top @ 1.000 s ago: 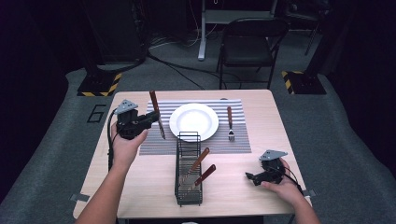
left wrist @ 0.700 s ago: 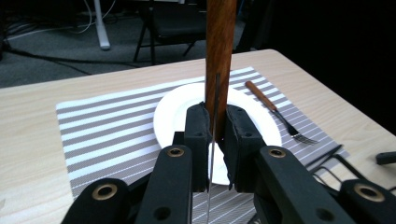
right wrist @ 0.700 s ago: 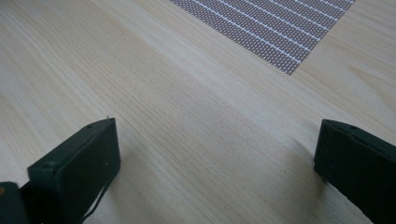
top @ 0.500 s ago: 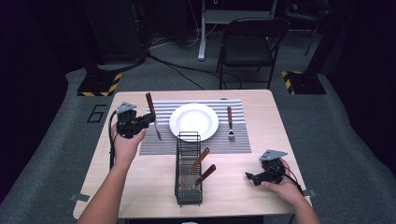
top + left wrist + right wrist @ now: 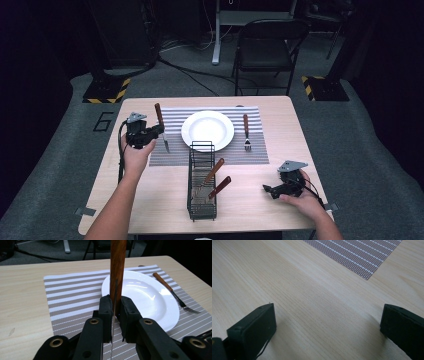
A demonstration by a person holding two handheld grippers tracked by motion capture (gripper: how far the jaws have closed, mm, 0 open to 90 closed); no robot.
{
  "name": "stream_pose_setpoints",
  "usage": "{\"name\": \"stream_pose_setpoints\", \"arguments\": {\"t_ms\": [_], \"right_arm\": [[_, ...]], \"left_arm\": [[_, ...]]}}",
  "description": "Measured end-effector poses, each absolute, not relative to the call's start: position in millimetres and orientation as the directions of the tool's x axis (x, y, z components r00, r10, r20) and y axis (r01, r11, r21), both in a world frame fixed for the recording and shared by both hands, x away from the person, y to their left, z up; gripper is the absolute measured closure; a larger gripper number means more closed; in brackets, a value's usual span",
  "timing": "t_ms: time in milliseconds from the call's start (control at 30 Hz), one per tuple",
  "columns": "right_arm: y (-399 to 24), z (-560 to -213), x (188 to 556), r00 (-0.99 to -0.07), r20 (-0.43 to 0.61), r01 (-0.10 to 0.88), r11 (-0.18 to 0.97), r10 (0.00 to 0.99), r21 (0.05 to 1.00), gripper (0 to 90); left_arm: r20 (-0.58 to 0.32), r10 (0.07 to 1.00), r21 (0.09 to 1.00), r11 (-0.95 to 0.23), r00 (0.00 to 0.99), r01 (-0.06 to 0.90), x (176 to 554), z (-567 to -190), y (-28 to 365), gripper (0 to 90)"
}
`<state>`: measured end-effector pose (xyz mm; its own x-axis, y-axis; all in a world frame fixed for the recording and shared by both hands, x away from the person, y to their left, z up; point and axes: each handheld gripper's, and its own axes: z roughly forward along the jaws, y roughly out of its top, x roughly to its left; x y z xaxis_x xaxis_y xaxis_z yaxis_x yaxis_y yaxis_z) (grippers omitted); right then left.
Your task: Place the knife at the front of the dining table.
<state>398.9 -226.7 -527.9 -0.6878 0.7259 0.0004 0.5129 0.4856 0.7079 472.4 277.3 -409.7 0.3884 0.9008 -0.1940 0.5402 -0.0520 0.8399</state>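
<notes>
My left gripper (image 5: 156, 131) (image 5: 115, 307) is shut on a knife (image 5: 161, 125) with a brown wooden handle (image 5: 117, 270). The handle points away from me and the thin blade hangs down over the left part of the striped placemat (image 5: 172, 152) (image 5: 70, 297). A white plate (image 5: 207, 130) (image 5: 147, 297) lies just right of the knife. A wooden-handled fork (image 5: 246, 132) (image 5: 172, 292) lies right of the plate. My right gripper (image 5: 267, 189) (image 5: 328, 322) rests open on the bare table near the front right, with nothing between its pads.
A black wire rack (image 5: 202, 182) stands in front of the plate and holds two more wooden-handled utensils. The wooden table (image 5: 280, 150) has bare room at both sides. A corner of the placemat (image 5: 362, 255) lies beyond my right gripper. A folding chair (image 5: 265, 47) stands behind the table.
My left gripper has come down and a little to the left with the knife, bringing the blade close over the placemat. The right gripper has kept still.
</notes>
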Motion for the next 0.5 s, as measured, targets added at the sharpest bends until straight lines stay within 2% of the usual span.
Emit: {"name": "stream_pose_setpoints", "arguments": {"t_ms": [500], "right_arm": [[-226.7, -527.9, 398.9, -0.688, 0.0, 0.513, 0.486, 0.726, 0.708, 0.0]], "left_arm": [[-0.195, 0.912, 0.809, -0.058, 0.36, 0.585, 477.3, -429.1, 280.1, 80.6]]}}
